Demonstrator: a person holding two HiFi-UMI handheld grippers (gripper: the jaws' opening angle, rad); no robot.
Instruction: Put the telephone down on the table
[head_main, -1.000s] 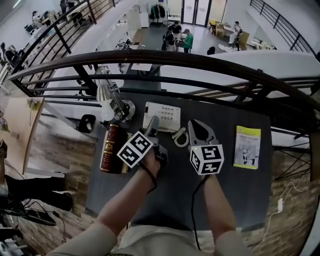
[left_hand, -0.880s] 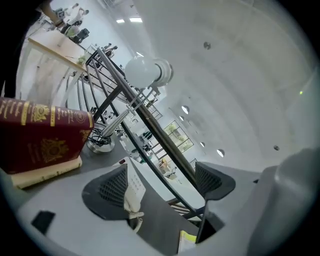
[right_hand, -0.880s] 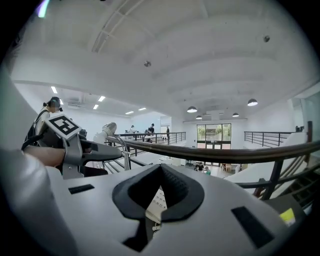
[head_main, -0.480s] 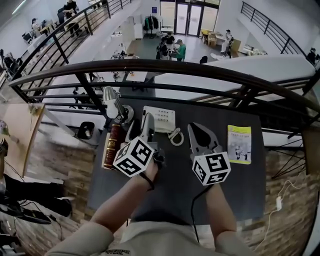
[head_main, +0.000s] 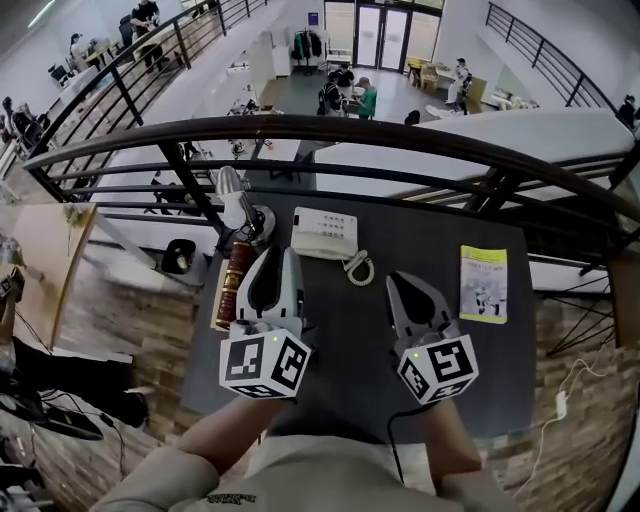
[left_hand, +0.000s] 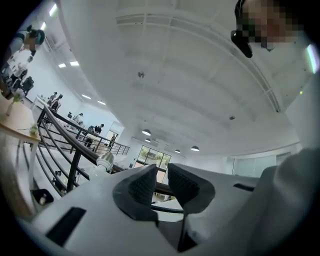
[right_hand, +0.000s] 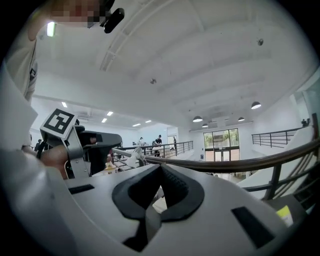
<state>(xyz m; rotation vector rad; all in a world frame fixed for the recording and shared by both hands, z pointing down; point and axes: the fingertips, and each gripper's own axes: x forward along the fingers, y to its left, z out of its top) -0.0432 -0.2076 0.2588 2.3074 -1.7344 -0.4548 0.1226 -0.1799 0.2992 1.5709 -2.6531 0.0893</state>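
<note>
This looks like a large open-plan office building, seen from a mezzanine. A dark bench (head_main: 340, 350) stands against a curved black railing (head_main: 330, 130) that overlooks a lower floor, where people sit at desks (head_main: 352, 92) near tall glass doors (head_main: 372, 24). Another railed gallery (head_main: 560, 55) runs along the far side, and more people work at tables on the upper left (head_main: 140, 20). Recessed ceiling lights (left_hand: 146, 132) dot a broad white ceiling. The bench carries office things: a white desk telephone (head_main: 325, 233), a desk lamp (head_main: 235, 195), a dark red book (head_main: 232, 285) and a yellow booklet (head_main: 484, 283).
</note>
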